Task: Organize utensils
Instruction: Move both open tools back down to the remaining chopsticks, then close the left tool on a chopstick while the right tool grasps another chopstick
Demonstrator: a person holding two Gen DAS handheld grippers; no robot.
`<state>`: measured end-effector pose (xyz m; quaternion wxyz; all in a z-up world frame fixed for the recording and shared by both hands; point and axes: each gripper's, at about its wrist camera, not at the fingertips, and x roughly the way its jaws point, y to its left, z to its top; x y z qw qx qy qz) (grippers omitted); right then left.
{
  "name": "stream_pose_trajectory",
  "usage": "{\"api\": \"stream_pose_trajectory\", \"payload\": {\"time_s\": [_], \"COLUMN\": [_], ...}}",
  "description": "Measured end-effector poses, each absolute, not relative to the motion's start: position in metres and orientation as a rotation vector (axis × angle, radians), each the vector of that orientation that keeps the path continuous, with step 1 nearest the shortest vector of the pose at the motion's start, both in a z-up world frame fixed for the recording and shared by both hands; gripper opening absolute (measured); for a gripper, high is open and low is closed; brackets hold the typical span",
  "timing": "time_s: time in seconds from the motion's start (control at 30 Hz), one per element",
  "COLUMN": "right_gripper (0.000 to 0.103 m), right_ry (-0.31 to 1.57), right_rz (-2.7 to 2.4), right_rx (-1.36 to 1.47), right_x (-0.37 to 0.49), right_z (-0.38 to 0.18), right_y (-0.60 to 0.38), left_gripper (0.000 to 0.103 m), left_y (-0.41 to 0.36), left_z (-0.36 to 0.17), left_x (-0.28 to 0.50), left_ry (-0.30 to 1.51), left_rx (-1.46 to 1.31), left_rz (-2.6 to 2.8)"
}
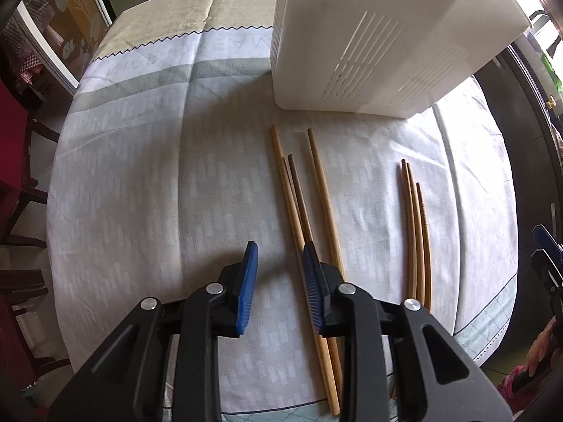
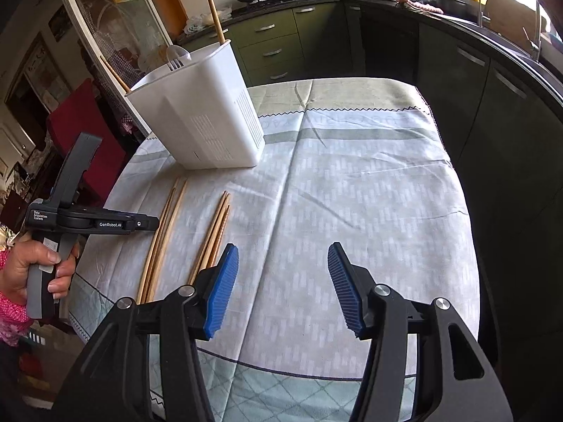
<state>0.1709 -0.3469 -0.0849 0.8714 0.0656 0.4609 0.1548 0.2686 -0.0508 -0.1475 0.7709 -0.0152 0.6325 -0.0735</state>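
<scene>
Here, chopsticks (image 1: 299, 207) loose beside white holder (image 1: 369, 45).

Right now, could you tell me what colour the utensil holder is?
White, with slotted sides; the utensil holder shows best in the right wrist view.

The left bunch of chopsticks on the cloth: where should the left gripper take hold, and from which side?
Grip the left bunch of chopsticks near its thick ends, probably from straight above, jaws across the sticks. They lie flat and nearly parallel on the tablecloth, pointing at the white caddy. The left gripper is open, with one finger already over the sticks.
</scene>
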Motion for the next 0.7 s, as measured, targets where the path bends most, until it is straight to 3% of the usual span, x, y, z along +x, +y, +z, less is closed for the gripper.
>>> {"api": "stream_pose_trajectory", "payload": {"time_s": [0.3, 0.53, 0.7], "right_gripper": [0.054, 0.054, 0.039], "right_ry": [0.981, 1.031, 1.152], "right_rz": [0.33, 0.361, 0.411], "right_rx": [0.128, 0.075, 0.061], "right_x": [0.172, 0.181, 0.202], "right_z": [-0.089, -0.099, -0.121], "right_y": [-0.345, -0.324, -0.295], "left_gripper": [0.022, 0.008, 0.008], "left_y": [-0.064, -0.069, -0.074], "left_z": [-0.153, -0.154, -0.155], "left_x": [0.282, 0.278, 0.268], "left_ry": [1.396, 1.4, 1.399], "left_rx": [-0.011, 0.03, 0.083], "left_rz": [-0.138, -0.16, -0.158]}}
